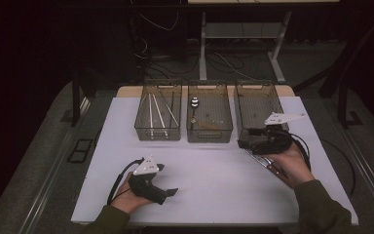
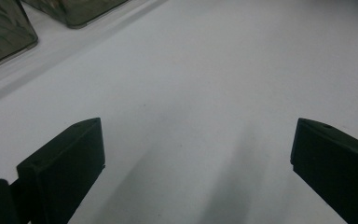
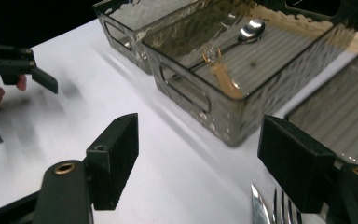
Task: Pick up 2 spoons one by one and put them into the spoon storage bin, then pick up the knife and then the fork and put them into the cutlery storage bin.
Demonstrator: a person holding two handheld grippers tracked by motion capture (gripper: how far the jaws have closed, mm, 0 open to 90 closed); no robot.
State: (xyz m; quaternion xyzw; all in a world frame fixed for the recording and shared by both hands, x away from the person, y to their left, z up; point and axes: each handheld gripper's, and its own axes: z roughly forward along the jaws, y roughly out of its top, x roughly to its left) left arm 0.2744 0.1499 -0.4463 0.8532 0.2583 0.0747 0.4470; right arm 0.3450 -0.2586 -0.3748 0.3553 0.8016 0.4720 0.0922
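Note:
My right gripper hovers low in front of the right-hand bin, its jaws open and nothing between them. Just under it on the white table lie a fork and a knife tip; in the high view this cutlery sits beneath the right hand. My left gripper rests near the table's front left, jaws wide open over bare tabletop. The middle bin holds a spoon and a wooden utensil.
Three smoked clear bins stand in a row at the back of the table; the left bin holds long thin sticks. The left gripper shows far off in the right gripper view. Dark floor, cables and a desk frame lie beyond the table.

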